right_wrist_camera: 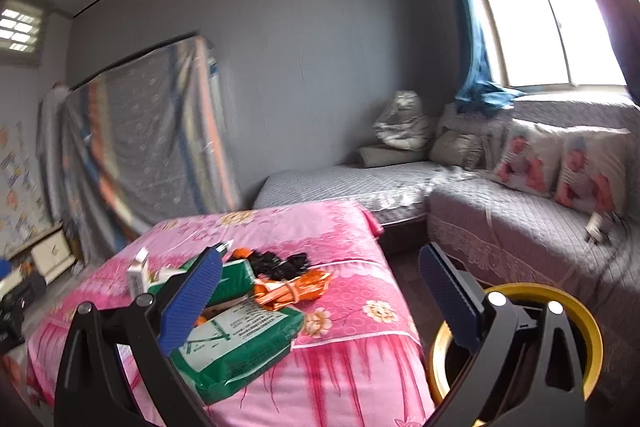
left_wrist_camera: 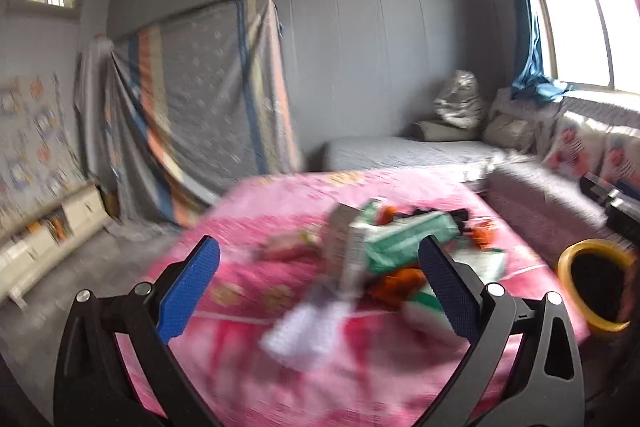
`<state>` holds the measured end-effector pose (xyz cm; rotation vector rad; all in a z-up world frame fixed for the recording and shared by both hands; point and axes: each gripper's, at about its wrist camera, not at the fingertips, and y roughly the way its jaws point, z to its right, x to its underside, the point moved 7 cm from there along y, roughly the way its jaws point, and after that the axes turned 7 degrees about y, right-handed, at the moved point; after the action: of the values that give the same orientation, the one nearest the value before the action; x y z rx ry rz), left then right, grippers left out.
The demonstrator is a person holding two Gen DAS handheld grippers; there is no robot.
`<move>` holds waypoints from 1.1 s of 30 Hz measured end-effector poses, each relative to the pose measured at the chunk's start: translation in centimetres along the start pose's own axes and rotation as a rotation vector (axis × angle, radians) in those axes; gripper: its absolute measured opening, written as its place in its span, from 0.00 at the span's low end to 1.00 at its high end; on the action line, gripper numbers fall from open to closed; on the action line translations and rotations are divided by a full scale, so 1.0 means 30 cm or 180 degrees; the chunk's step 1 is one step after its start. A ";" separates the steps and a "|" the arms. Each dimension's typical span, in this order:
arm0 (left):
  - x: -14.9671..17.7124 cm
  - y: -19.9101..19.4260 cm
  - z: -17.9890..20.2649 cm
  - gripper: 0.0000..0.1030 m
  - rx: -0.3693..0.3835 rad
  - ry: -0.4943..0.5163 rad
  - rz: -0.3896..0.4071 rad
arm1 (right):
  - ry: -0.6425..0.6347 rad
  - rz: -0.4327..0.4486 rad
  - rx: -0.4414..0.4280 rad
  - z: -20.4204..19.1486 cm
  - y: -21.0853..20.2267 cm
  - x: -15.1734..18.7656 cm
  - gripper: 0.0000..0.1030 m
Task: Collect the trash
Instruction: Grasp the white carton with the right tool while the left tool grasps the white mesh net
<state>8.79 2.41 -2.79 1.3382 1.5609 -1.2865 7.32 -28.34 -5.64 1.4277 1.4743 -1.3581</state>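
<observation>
A pile of trash lies on a table under a pink flowered cloth (right_wrist_camera: 344,239): green and white wrappers (right_wrist_camera: 240,343), an orange foil wrapper (right_wrist_camera: 292,291), a black crumpled piece (right_wrist_camera: 280,263) and a small white box (right_wrist_camera: 138,275). The left wrist view is blurred; there the green wrapper (left_wrist_camera: 400,239) and a white packet (left_wrist_camera: 308,327) show in the pile. My left gripper (left_wrist_camera: 320,291) hangs open above the pile, holding nothing. My right gripper (right_wrist_camera: 320,295) is open and empty over the table's right edge. A yellow-rimmed bin (right_wrist_camera: 588,331) stands on the floor right of the table, partly behind my right finger.
A grey quilted sofa (right_wrist_camera: 520,227) with flowered pillows (right_wrist_camera: 560,167) runs along the right wall under a bright window (right_wrist_camera: 540,23). A cloth-covered tall frame (right_wrist_camera: 148,139) leans at the back left. A narrow floor gap separates table and sofa. A low white cabinet (left_wrist_camera: 52,227) stands at left.
</observation>
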 end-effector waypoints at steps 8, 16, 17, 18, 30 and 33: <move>0.123 0.060 -0.138 0.93 0.0440 0.0252 -0.0235 | -0.0578 -0.1037 -0.1145 -0.196 0.134 0.059 0.93; 0.260 0.146 -0.087 0.93 0.1020 0.0353 -0.0446 | -0.1063 -0.1476 -0.1701 -0.560 0.222 0.119 0.92; 0.273 0.168 -0.081 0.93 0.1092 0.0277 -0.0496 | -0.1110 -0.1530 -0.1748 -0.611 0.245 0.122 0.92; 0.275 0.188 -0.076 0.93 0.1133 0.0233 -0.0522 | -0.1136 -0.1613 -0.1793 -0.645 0.278 0.126 0.92; 0.362 0.330 -0.136 0.93 0.1147 0.0001 -0.0888 | -0.1112 -0.2506 -0.1449 -0.798 0.647 0.292 0.54; 0.377 0.352 -0.123 0.93 0.1213 0.0002 -0.0993 | -0.1090 -0.2641 -0.1514 -0.803 0.660 0.331 0.26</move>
<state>16.90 8.78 -14.92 1.3511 1.6255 -1.8498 29.27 -5.47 -13.75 0.2445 2.0535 -1.4537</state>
